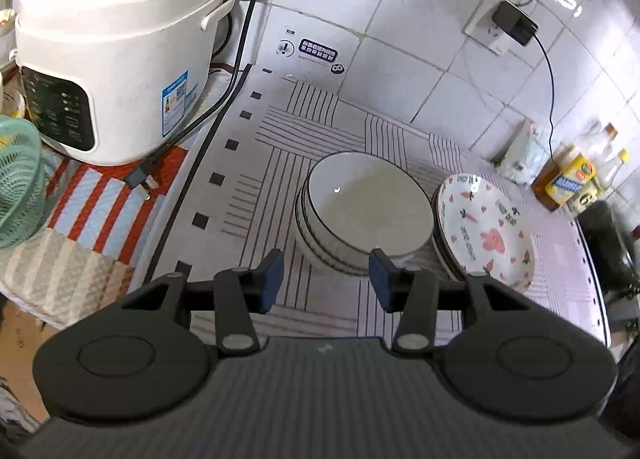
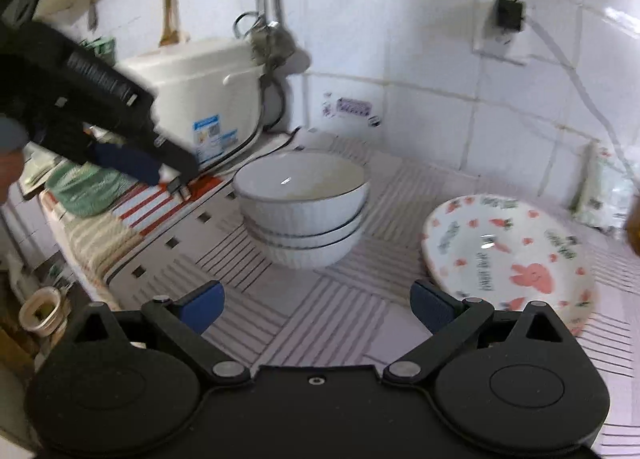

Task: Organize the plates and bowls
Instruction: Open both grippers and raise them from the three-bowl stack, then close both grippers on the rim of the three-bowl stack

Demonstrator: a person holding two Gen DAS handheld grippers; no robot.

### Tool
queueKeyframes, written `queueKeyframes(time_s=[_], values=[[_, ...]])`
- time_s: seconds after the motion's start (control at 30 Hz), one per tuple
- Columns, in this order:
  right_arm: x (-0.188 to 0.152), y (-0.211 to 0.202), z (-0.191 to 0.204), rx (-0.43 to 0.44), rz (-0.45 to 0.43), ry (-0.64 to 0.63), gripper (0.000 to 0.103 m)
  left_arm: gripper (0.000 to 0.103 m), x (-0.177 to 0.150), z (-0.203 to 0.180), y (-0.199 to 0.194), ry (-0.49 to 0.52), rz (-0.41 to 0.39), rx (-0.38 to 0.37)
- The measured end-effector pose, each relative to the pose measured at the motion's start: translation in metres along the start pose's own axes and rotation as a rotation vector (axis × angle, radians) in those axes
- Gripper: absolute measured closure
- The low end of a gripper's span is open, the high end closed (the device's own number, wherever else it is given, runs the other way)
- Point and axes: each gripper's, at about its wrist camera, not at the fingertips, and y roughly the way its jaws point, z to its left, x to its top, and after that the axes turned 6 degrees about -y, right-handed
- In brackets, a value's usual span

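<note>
White ribbed bowls (image 1: pixel 362 215), nested in a stack, sit mid-mat (image 1: pixel 280 131), touching the printed plates (image 1: pixel 486 231) beside them; bare mat lies in front, the cooker (image 1: pixel 116 55) well apart. The left gripper (image 1: pixel 326 279) hangs part-spread and empty before the stack. The right gripper (image 2: pixel 316 305) gapes wide, empty. The top bowl looks empty.

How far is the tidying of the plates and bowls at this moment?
Done: the bowls sit nested in one stack, and the plates lie stacked beside them on the mat. In hand: nothing; the left gripper and right gripper are both open and empty. Left: whichever stack must still be moved; no shelf or rack is visible.
</note>
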Motion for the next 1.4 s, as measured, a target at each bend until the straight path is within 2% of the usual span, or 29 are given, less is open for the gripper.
queueKeyframes(time_s=[0.17,0.3,0.5,0.63,0.7,0.8,0.93,1.03,1.13,1.27,1.4], values=[[-0.005,0.036,0.013,0.021,0.017,0.001,0.002,0.055,0.01,0.006,0.02,-0.024,0.006,-0.017],[-0.006,0.063,0.018,0.026,-0.007,0.009,0.002,0.054,0.016,0.009,0.043,-0.035,0.035,-0.04],[-0.003,0.098,0.012,0.018,-0.018,0.036,0.002,0.051,0.027,0.021,0.09,-0.076,0.13,-0.079],[-0.002,0.121,0.012,0.016,0.007,0.005,0.002,0.053,0.031,0.034,0.114,-0.152,0.176,-0.136],[0.0,0.129,0.014,-0.006,0.011,-0.021,0.002,0.056,0.032,0.035,0.12,-0.143,0.182,-0.137],[0.008,0.133,0.013,-0.003,0.012,-0.018,0.002,0.057,0.034,0.035,0.126,-0.126,0.204,-0.137],[0.017,0.136,0.015,0.008,0.013,-0.085,0.0,0.06,0.034,0.032,0.134,-0.09,0.21,-0.116],[0.017,0.142,0.009,0.038,0.014,-0.06,0.0,0.06,0.034,0.035,0.134,-0.135,0.209,-0.126],[0.023,0.143,0.004,0.062,0.042,-0.032,0.0,0.061,0.031,0.034,0.133,-0.121,0.19,-0.121],[0.018,0.143,0.008,0.053,0.016,-0.066,0.0,0.059,0.031,0.034,0.135,-0.098,0.19,-0.119],[0.018,0.141,0.003,0.082,0.023,-0.048,0.0,0.059,0.035,0.025,0.133,-0.033,0.214,-0.102]])
